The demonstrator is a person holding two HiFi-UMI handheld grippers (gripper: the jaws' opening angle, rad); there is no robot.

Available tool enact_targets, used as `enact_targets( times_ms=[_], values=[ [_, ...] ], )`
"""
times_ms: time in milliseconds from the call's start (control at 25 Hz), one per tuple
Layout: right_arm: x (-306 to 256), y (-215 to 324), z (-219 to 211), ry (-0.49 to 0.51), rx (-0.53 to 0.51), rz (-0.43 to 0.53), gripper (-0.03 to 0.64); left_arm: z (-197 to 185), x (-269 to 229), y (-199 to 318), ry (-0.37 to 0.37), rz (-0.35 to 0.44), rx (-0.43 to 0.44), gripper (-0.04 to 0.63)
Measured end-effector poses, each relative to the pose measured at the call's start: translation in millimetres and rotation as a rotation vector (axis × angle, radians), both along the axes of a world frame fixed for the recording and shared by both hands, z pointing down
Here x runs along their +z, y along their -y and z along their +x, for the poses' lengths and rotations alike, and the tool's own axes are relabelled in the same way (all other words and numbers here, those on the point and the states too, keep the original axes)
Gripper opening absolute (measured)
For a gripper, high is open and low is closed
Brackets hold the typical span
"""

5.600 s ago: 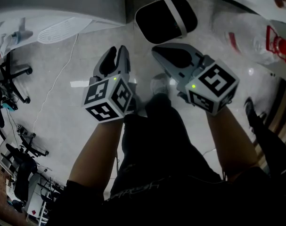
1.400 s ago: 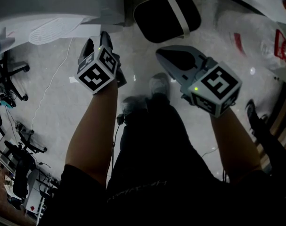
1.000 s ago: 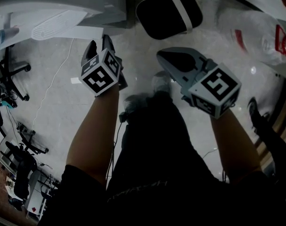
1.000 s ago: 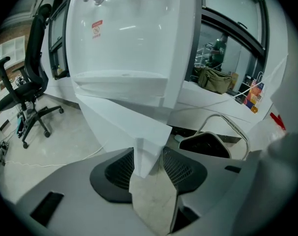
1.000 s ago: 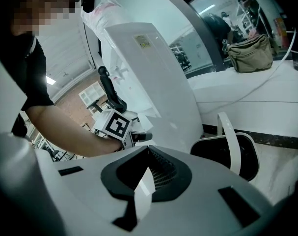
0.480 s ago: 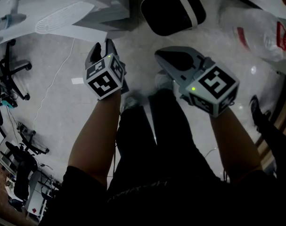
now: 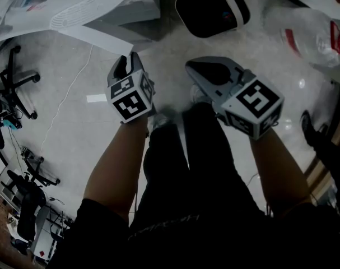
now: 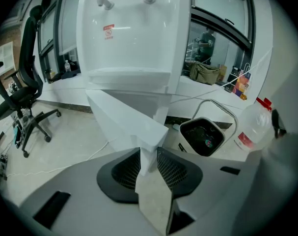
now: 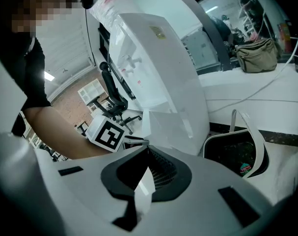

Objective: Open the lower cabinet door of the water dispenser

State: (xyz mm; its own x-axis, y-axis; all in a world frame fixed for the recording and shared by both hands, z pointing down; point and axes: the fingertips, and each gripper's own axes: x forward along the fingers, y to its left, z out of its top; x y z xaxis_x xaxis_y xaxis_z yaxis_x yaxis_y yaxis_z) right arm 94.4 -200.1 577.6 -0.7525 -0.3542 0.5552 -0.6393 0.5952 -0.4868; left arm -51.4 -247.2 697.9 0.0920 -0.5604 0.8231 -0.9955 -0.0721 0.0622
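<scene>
The white water dispenser (image 7: 74, 7) stands at the upper left, and its lower cabinet door (image 7: 122, 29) is swung outwards. In the left gripper view the door (image 8: 124, 122) juts towards me from under the dispenser (image 8: 134, 33). My left gripper (image 7: 125, 66) holds the door's free edge. Its jaws have just been closing, and the pads of the left gripper (image 8: 148, 154) press the white edge from both sides. My right gripper (image 7: 195, 66) hovers to the right of the door, shut and holding nothing. The right gripper (image 9: 148, 151) faces the dispenser (image 9: 158, 68) and the open door (image 9: 173, 127).
A black bin with a white handle (image 7: 212, 10) stands right of the dispenser. A large clear water bottle (image 7: 312, 35) lies at the far right. An office chair (image 7: 15, 88) and a floor cable (image 7: 69, 94) are at the left. My own legs are below the grippers.
The left gripper has moved right and towards me with the door's edge, and the door has swung further out. The right gripper has barely shifted in the view.
</scene>
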Motion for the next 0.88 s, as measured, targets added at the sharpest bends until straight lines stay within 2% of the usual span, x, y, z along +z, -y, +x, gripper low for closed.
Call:
enact_targets(
  times_ms=[320,520,880],
  values=[
    [6.1,-12.9,-26.7,0.006,-0.005,-0.003,0.014,-21.0,5.5,-20.3,0.013,-0.009,0.049,0.084],
    [15.2,-21.2,-47.7,-0.004,-0.053,-0.008,0.014,-38.3,7.7,-30.3,0.029,0.001,0.072,0.077],
    [8.8,-37.1,-66.9,-0.028,-0.187,0.01,0.014,-76.0,4.4,-63.3,0.08,-0.01,0.017,0.064]
  ],
)
